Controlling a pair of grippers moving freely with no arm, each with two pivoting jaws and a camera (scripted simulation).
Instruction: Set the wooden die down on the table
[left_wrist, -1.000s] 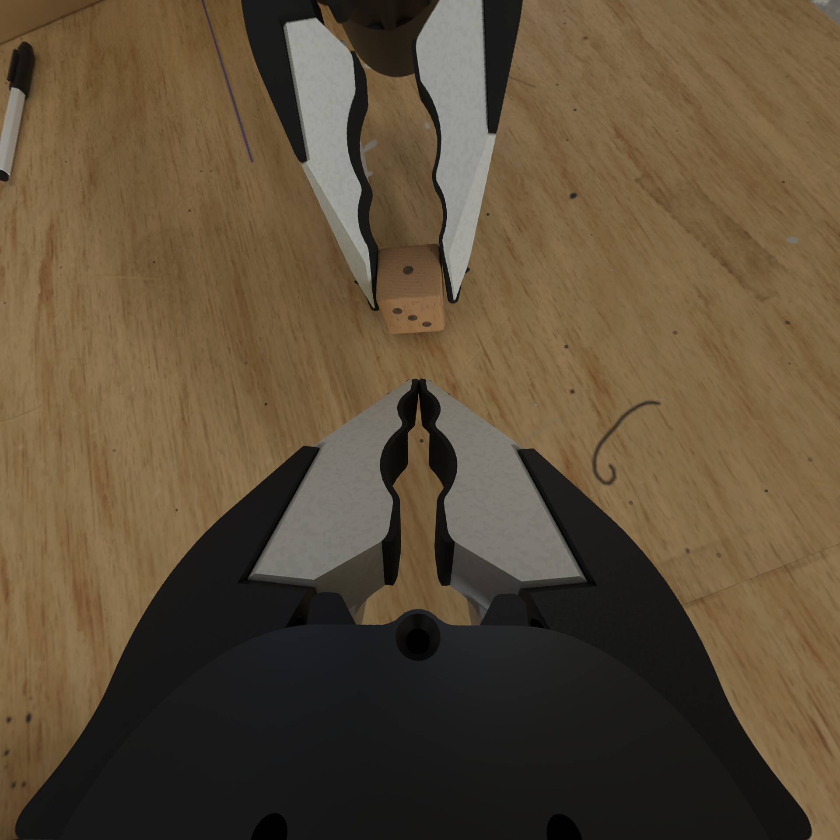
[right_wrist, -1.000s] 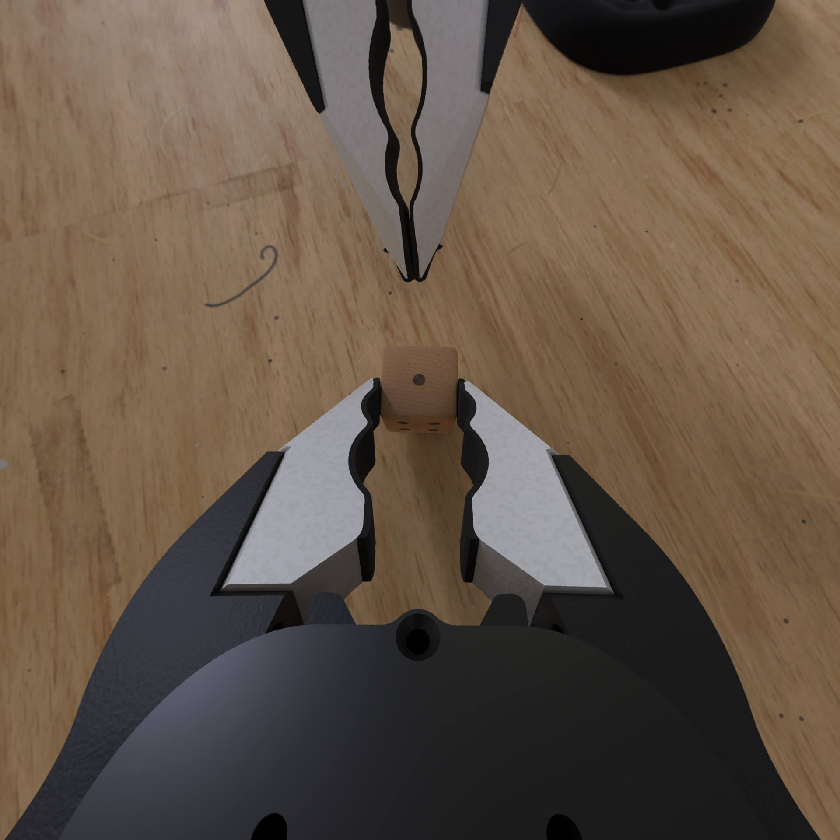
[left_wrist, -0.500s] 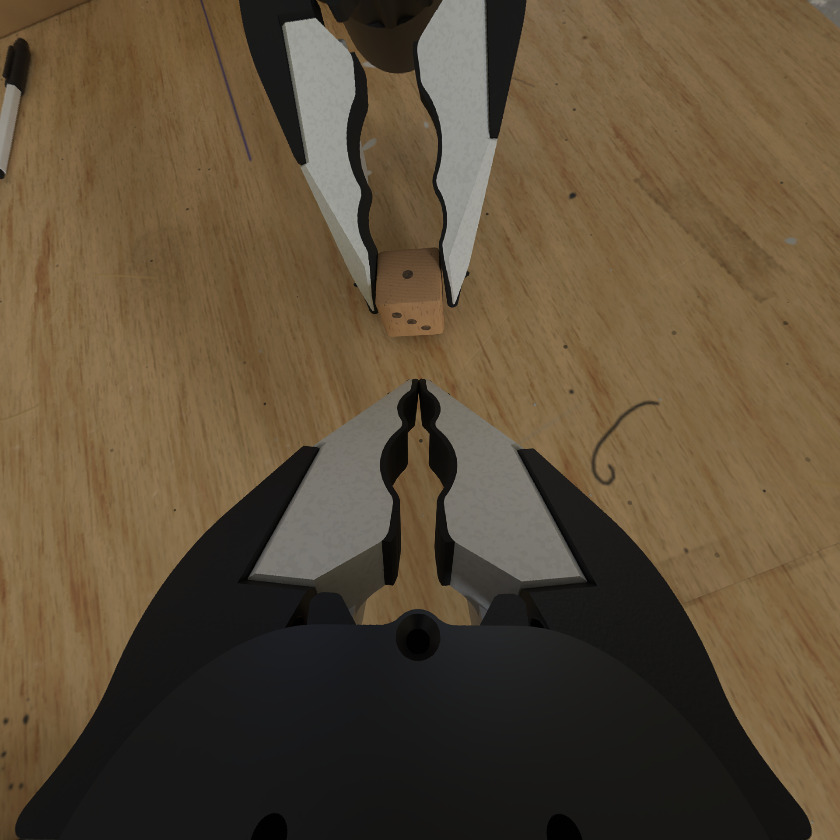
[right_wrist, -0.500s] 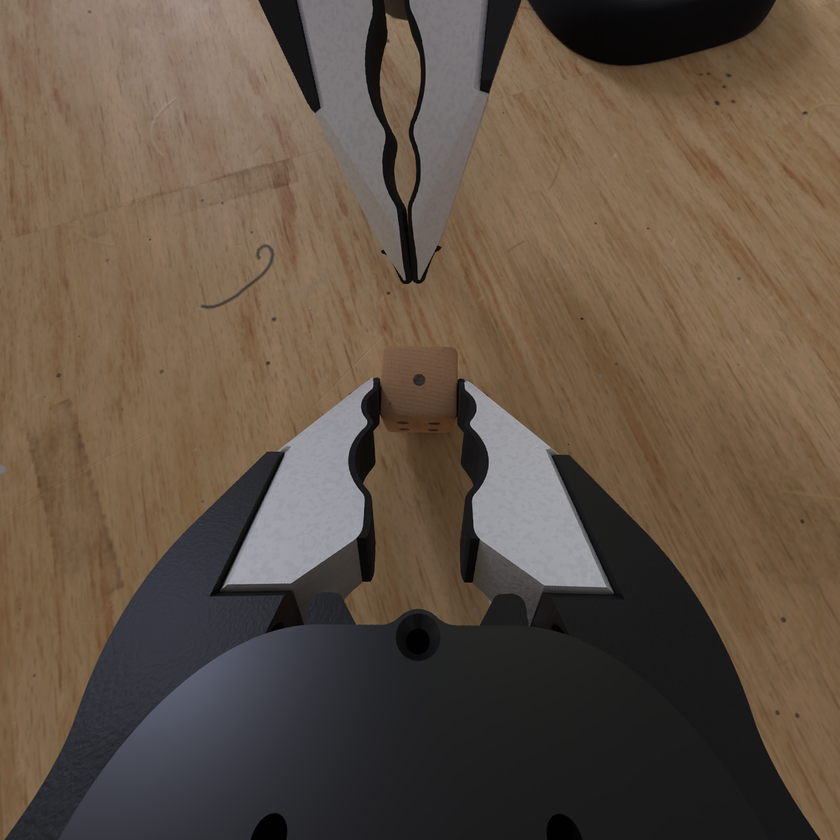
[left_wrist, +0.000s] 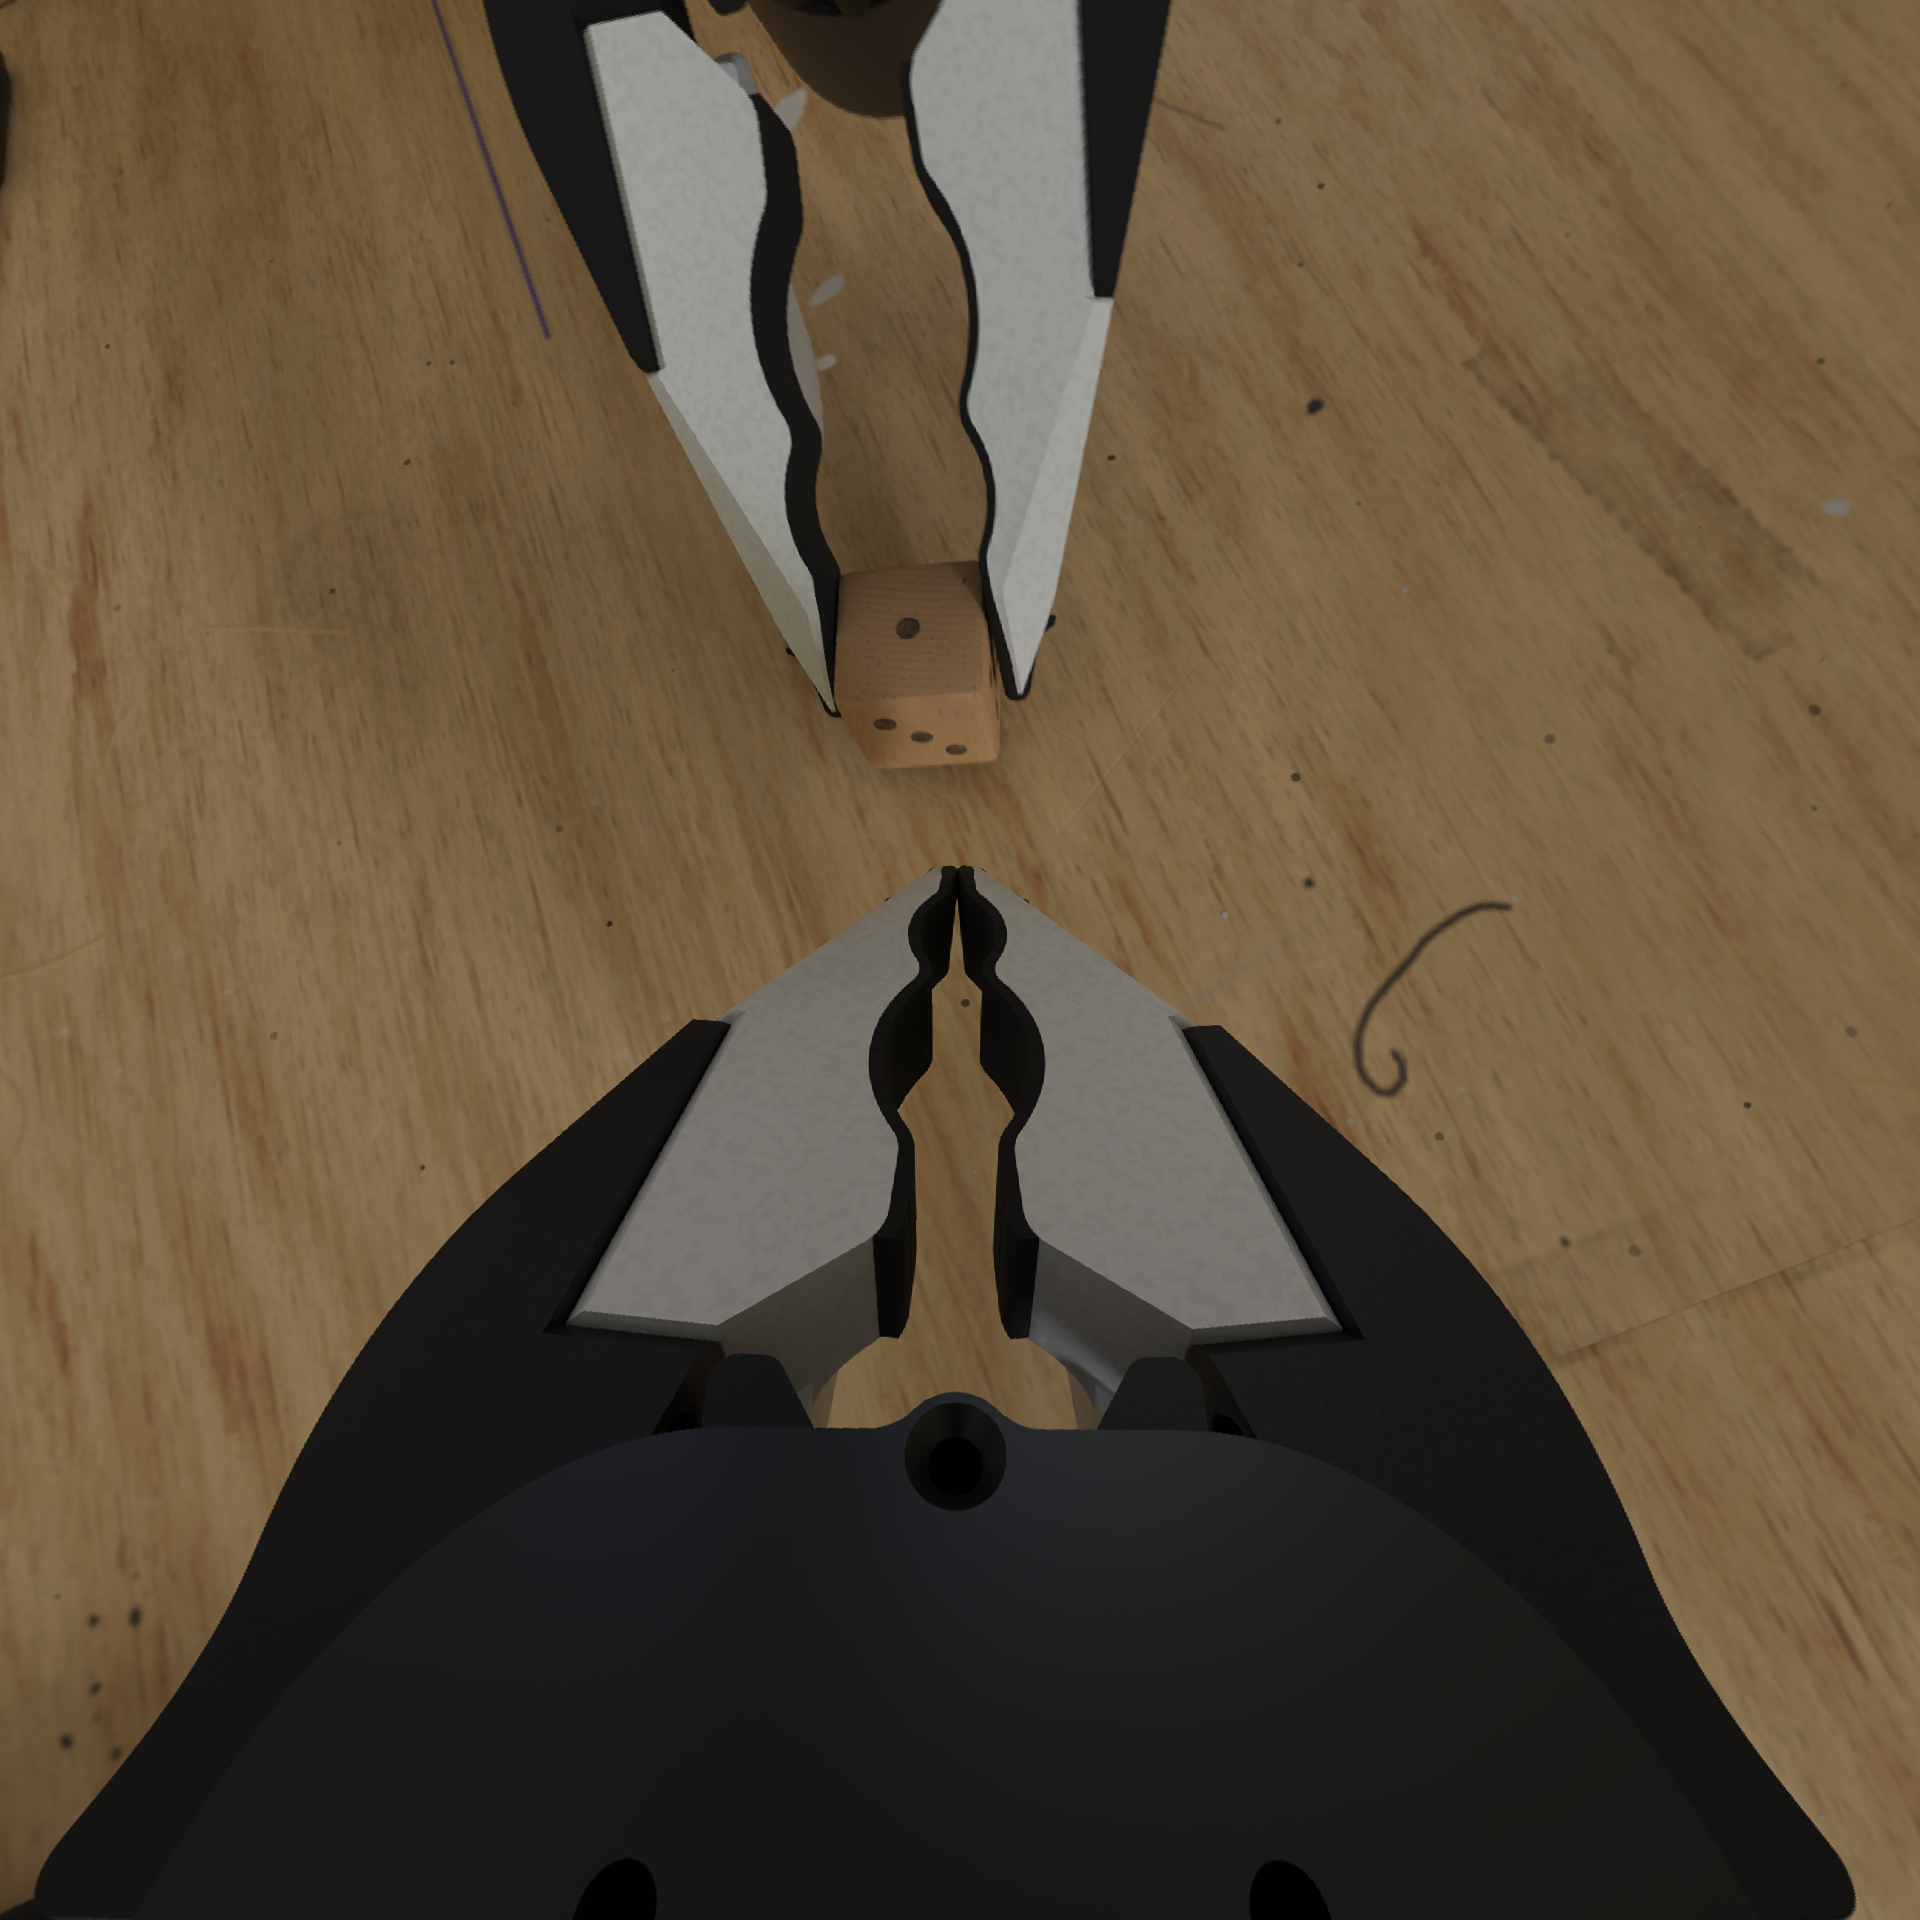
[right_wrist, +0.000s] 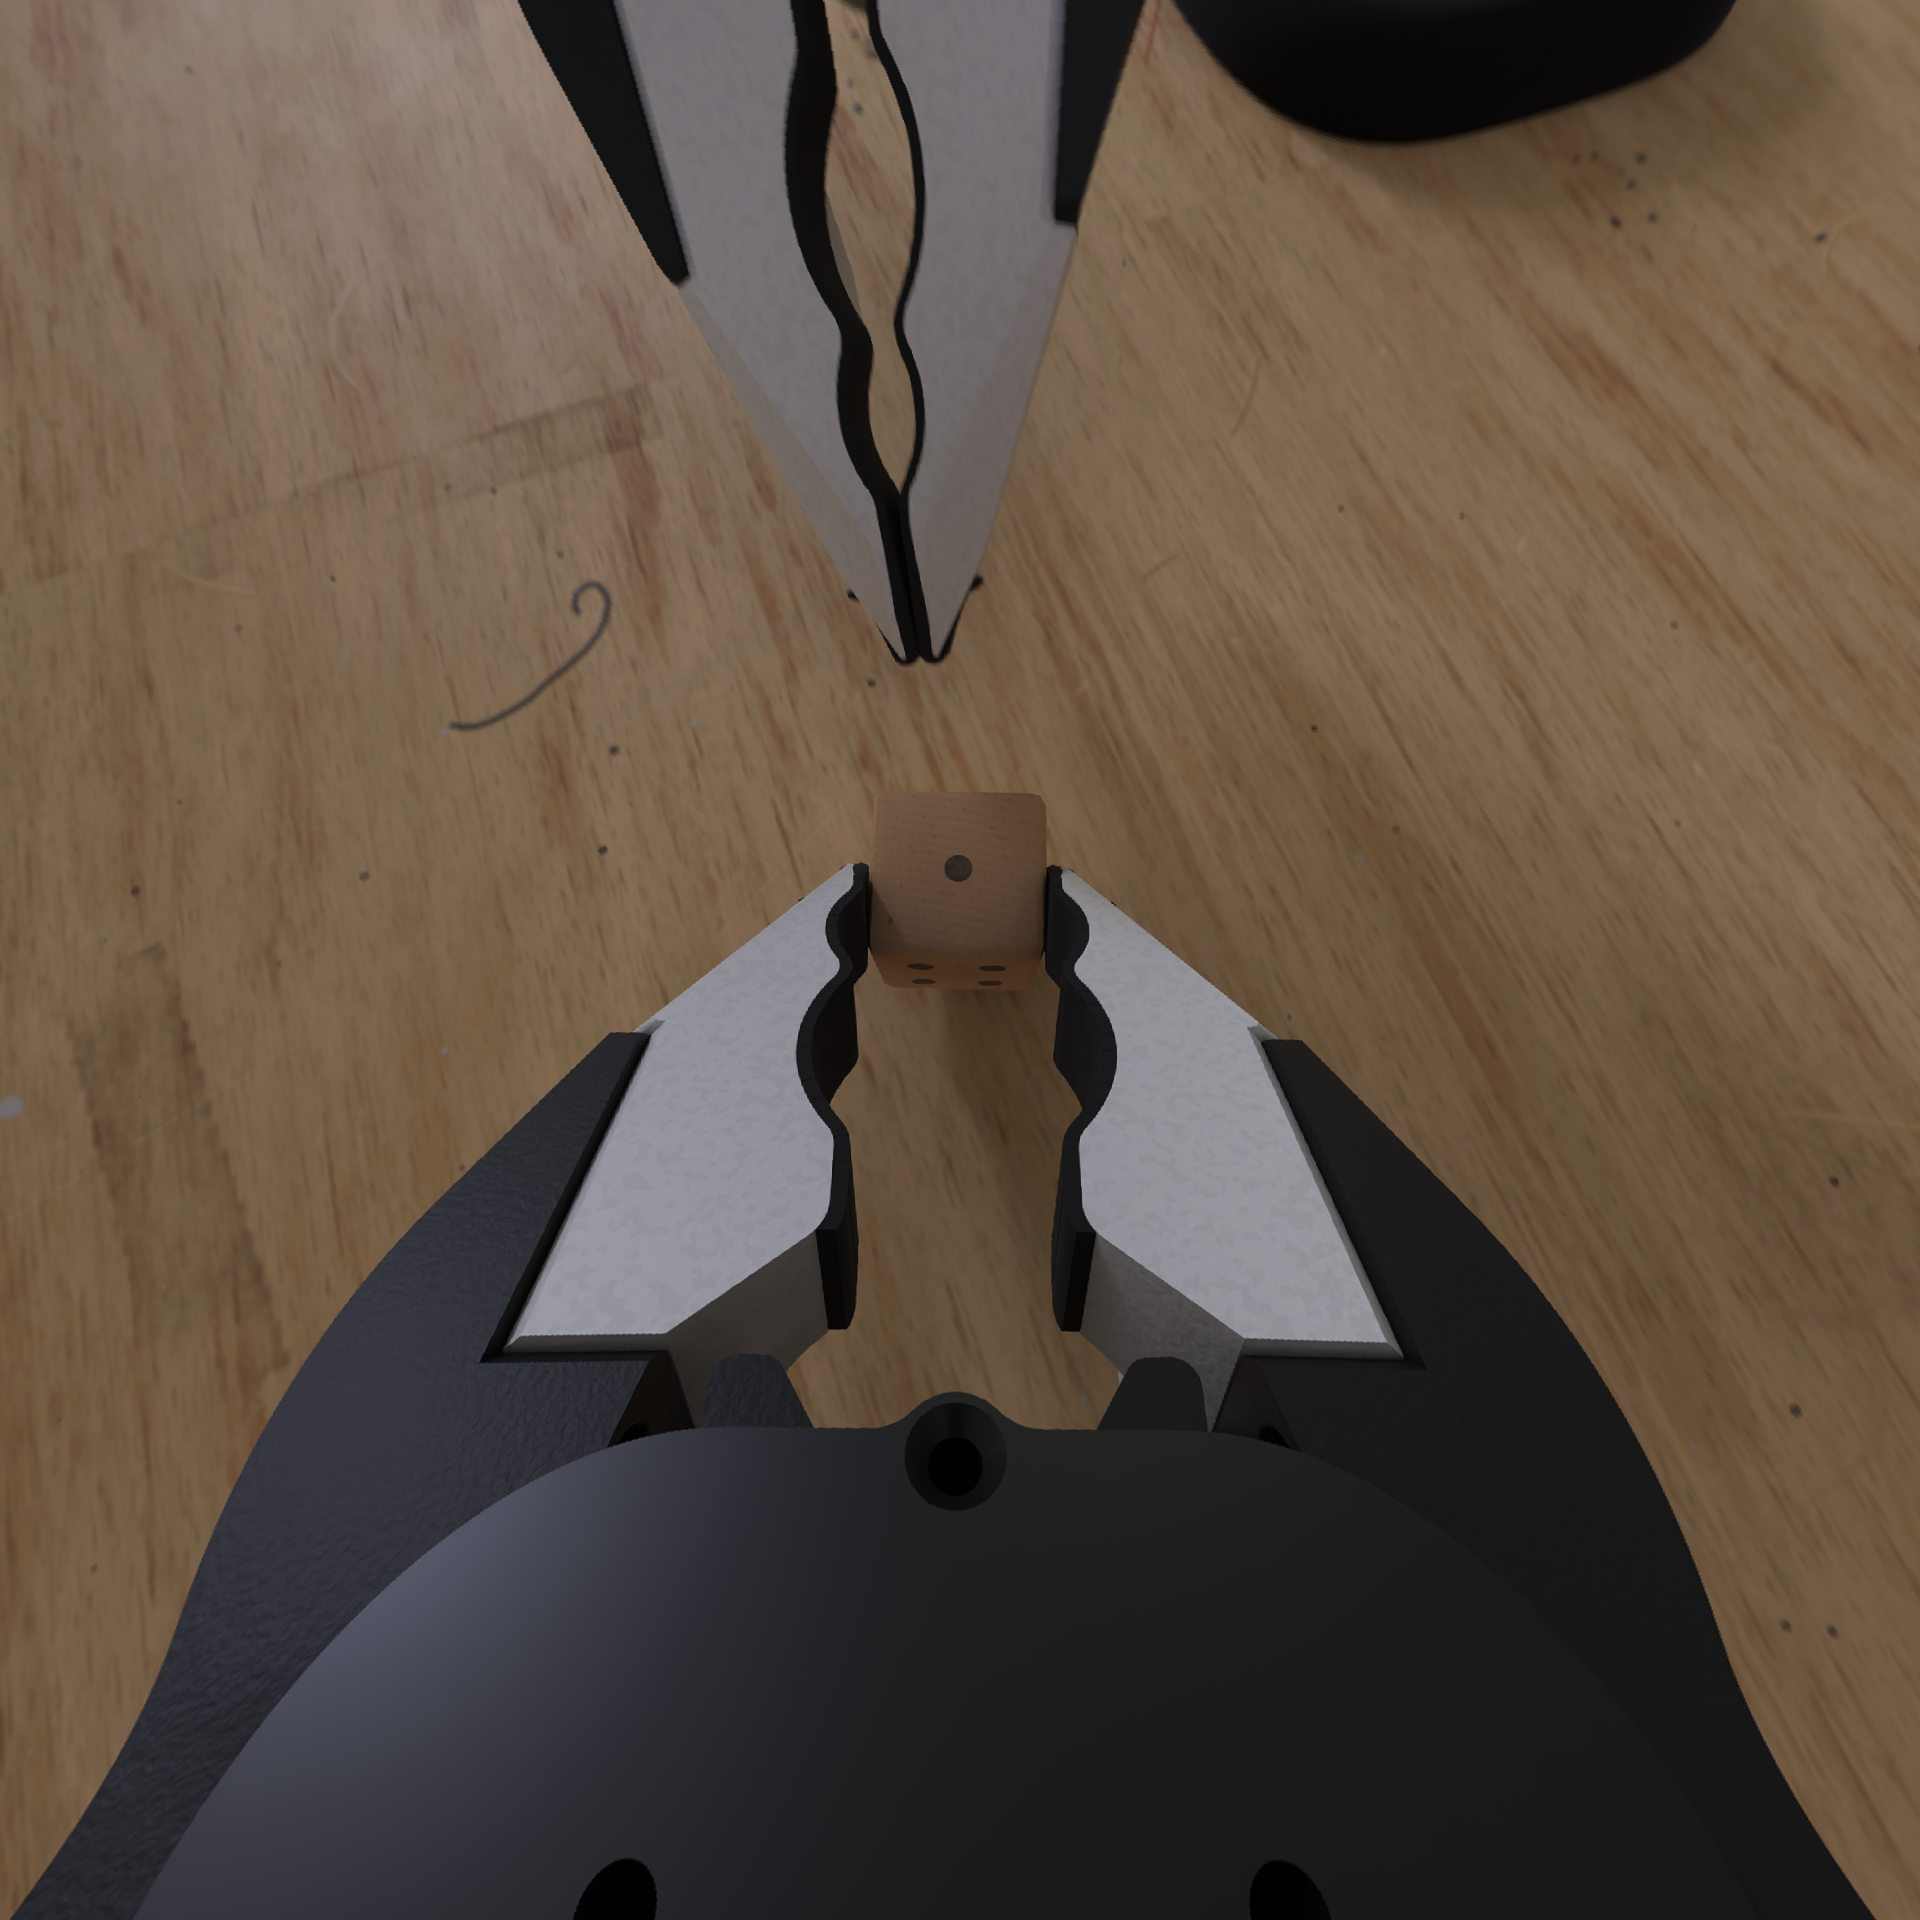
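Note:
The wooden die (right_wrist: 956, 894) is a small light-brown cube with dark pips. My right gripper (right_wrist: 956, 883) is shut on it, its fingertips pressing the die's two sides. In the left wrist view the die (left_wrist: 920, 665) hangs in the right gripper (left_wrist: 923, 696), very close to the wooden table (left_wrist: 312, 831); I cannot tell if it touches. My left gripper (left_wrist: 956, 873) is shut and empty, its tips pointing at the die from a short gap away. It also shows in the right wrist view (right_wrist: 914, 655).
A black rounded object (right_wrist: 1455, 62) lies at the far right of the right wrist view. A thin curled dark mark (left_wrist: 1403, 997) is on the table beside the left gripper. A thin purple line (left_wrist: 499, 187) runs at the far left.
The right gripper has shifted slightly with the die still in it, and the table looks a little closer. The left gripper has stayed shut and has barely moved.

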